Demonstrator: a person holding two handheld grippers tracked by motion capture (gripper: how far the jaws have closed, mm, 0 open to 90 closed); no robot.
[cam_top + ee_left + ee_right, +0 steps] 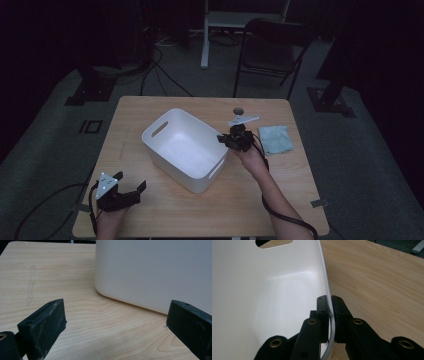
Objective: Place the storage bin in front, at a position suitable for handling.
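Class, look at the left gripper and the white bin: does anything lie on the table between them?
Nothing visible does. In the left gripper view, bare table runs from the open left gripper to the white bin. The right gripper is clamped on the bin's wall.

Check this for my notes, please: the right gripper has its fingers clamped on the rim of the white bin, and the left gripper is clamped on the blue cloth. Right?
Not quite. The left gripper holds nothing: the left gripper view shows its fingers wide apart over bare table. The right gripper does clamp the white bin rim; the blue cloth lies untouched.
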